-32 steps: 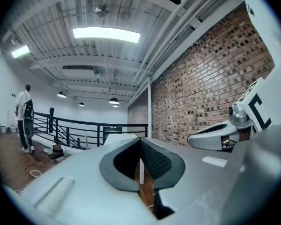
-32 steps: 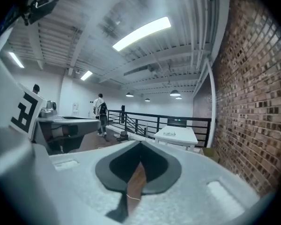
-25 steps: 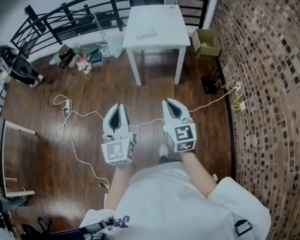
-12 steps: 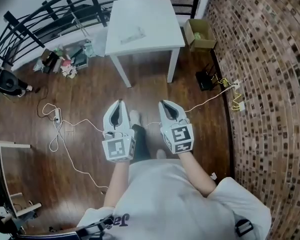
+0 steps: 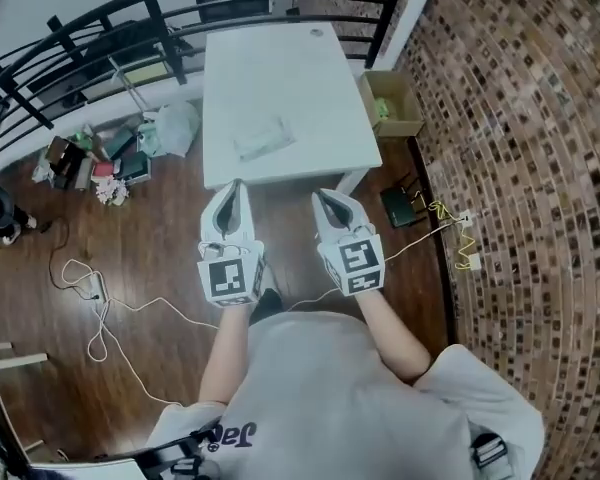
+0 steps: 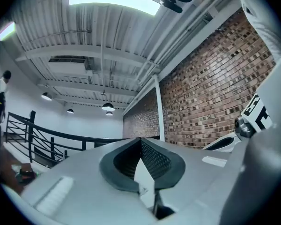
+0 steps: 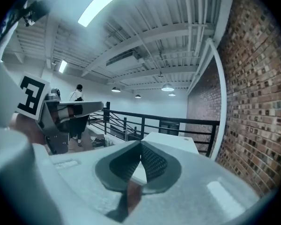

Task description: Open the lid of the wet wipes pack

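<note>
A rough brick wall is flanking the smooth white square table. Beside it, an open cardboard box is holding something green. The left claw and right claw are pressing shut, empty, near the flat wet wipes pack lying on the table.

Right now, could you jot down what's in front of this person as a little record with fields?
room: wood floor, brick wall on the right, black railing behind
table: white, just ahead
pack: lies on the table, nothing touching it
left gripper: fingers together, empty, by the table's near edge
right gripper: fingers together, empty, by the same edge
box: open cardboard, on the floor right of the table
</note>
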Motion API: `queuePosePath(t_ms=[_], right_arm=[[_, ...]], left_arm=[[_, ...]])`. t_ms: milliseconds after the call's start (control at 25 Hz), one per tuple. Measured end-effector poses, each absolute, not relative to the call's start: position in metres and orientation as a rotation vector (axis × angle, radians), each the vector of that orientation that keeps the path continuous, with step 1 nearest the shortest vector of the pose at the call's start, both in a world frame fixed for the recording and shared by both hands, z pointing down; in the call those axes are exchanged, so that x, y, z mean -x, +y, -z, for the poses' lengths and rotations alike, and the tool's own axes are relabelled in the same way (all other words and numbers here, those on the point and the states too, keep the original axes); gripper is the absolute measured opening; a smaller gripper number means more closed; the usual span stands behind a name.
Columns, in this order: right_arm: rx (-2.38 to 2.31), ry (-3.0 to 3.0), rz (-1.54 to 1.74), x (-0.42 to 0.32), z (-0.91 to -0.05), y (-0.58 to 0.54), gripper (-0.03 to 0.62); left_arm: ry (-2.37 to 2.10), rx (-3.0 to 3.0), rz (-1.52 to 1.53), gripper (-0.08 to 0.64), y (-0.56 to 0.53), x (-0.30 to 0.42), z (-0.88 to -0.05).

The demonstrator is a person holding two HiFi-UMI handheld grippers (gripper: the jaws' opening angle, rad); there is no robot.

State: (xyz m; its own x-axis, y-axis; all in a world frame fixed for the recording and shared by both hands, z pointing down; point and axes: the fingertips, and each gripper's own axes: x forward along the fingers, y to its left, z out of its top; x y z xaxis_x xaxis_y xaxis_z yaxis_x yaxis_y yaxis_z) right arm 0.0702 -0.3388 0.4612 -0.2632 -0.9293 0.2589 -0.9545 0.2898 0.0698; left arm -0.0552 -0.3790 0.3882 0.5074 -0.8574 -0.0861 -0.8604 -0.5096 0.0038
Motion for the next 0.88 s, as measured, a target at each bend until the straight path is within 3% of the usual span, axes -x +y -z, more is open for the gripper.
queuePosePath(t_ms=[560, 880], right_arm=[[-1.433, -2.293, -0.176, -0.065, -0.535, -0.560, -0.009], [-1.054, -2.295, -0.130, -0.053, -0.603, -0.621, -0.009]], left_arm=[[1.766, 2.786, 0.098, 0.017, -0.591, 0.070, -0.511], [1.893, 2.922, 0.512, 0.017, -0.641, 0.045, -0.614]])
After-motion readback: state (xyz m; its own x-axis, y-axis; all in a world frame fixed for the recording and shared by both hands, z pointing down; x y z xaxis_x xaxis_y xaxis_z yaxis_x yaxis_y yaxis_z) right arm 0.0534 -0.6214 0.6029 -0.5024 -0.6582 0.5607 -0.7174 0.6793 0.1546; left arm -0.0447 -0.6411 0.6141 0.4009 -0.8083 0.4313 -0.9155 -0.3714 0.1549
